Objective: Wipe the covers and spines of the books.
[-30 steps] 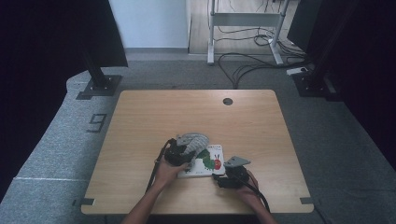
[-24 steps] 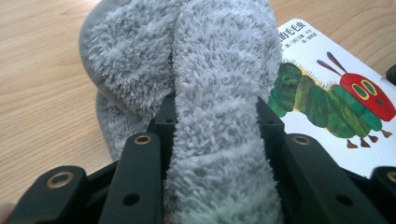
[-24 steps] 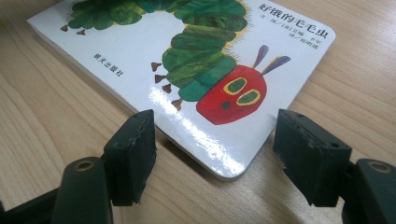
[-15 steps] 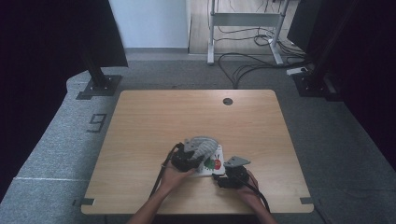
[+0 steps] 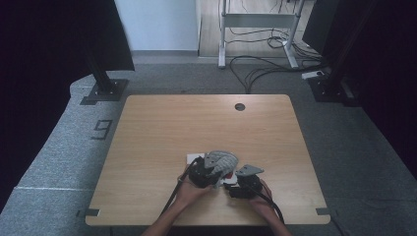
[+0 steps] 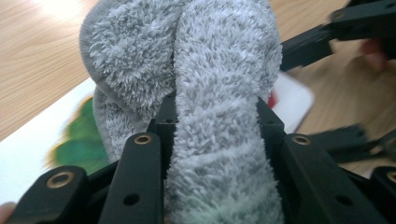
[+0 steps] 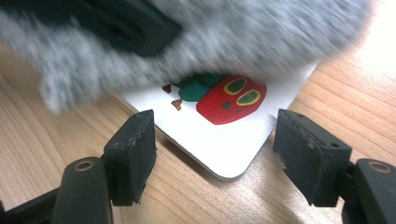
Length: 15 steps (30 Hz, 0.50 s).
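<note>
A white board book [image 7: 219, 149] with a green and red caterpillar picture [image 7: 231, 100] lies flat on the wooden table [image 5: 162, 128]. My left gripper [image 6: 215, 116] is shut on a grey fluffy cloth [image 6: 219, 70]. It holds the cloth [image 5: 223, 161] low over the book [image 5: 194, 158]; whether it touches the page I cannot tell. My right gripper [image 7: 215, 149] is open, its jaws standing either side of the book's near corner without touching it. In the high view it [image 5: 236, 182] sits just right of the left gripper [image 5: 209, 173]. The cloth [image 7: 261, 37] hides the book's far part.
The book sits near the table's front edge, where both hands come in. A small dark round hole [image 5: 240, 106] marks the far side of the tabletop. Grey carpet, a desk frame and cables [image 5: 260, 69] lie beyond the table.
My left gripper has carried the grey cloth to the right across the book, close to the right gripper. The right gripper has stayed where it was.
</note>
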### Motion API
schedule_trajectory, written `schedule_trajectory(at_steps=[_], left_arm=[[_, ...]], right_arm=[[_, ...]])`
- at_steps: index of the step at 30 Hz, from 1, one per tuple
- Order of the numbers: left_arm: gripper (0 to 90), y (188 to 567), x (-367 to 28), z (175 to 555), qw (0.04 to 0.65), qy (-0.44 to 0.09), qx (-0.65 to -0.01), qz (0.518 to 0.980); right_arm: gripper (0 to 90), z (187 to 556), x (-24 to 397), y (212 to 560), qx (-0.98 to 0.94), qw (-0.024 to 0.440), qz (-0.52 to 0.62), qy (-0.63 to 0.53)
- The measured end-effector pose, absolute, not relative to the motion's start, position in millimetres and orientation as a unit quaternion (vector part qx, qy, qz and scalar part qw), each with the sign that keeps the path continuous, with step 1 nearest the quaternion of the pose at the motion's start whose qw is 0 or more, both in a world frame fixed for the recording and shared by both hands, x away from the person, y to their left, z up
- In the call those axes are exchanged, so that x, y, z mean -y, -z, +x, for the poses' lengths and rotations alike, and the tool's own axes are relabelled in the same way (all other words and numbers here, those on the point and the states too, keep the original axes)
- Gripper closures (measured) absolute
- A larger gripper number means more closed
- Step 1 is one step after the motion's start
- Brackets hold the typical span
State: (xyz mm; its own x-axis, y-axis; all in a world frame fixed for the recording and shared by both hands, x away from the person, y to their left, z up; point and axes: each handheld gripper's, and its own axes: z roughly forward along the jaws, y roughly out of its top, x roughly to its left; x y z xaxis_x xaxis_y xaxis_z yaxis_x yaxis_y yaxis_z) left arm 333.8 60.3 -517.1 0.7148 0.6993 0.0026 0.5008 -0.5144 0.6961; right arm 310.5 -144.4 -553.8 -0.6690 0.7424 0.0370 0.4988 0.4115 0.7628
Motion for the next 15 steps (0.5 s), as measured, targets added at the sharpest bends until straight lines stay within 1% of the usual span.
schedule_trajectory(at_steps=[7,9,15], left_arm=[[63.3,516.4,-106.4,337.7,0.350,-0.157,-0.391,0.836],[63.3,517.2,-118.5,341.3,0.355,-0.154,-0.406,0.828],[63.3,517.2,-136.7,345.5,0.353,-0.160,-0.423,0.819]], right_arm=[[29.3,310.5,144.4,553.8,-0.825,0.155,0.376,-0.392],[29.3,310.6,144.4,553.8,-0.825,0.155,0.376,-0.392],[29.3,310.6,144.4,553.8,-0.825,0.155,0.376,-0.392]])
